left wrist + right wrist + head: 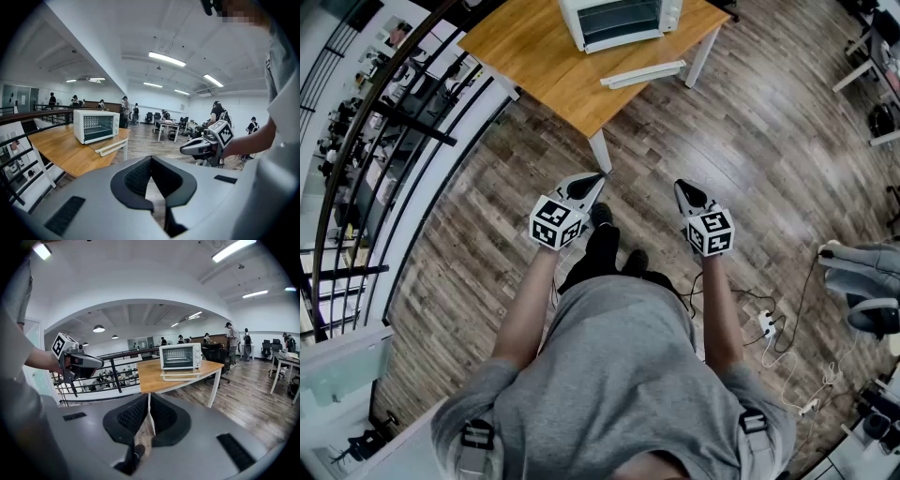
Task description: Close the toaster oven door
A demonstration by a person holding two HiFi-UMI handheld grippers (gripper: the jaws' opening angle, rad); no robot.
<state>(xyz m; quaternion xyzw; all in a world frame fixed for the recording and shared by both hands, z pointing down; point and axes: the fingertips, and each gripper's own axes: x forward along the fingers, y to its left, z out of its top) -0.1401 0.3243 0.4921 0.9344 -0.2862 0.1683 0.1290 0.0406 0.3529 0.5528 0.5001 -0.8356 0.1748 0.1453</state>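
The white boxy toaster oven (619, 21) sits far ahead on the brown wooden desk (525, 47), its open door (643, 74) lying flat, left to right. The left gripper (595, 181) and right gripper (682, 190), jaws squeezed together and empty, are well apart from it.

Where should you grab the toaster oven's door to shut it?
Take the long white handle bar along the free front edge of the door. The door lies open, folded down roughly flat in front of the toaster oven, and seems hinged at the bottom. So come from the front, get under that edge, and probably swing it upward.
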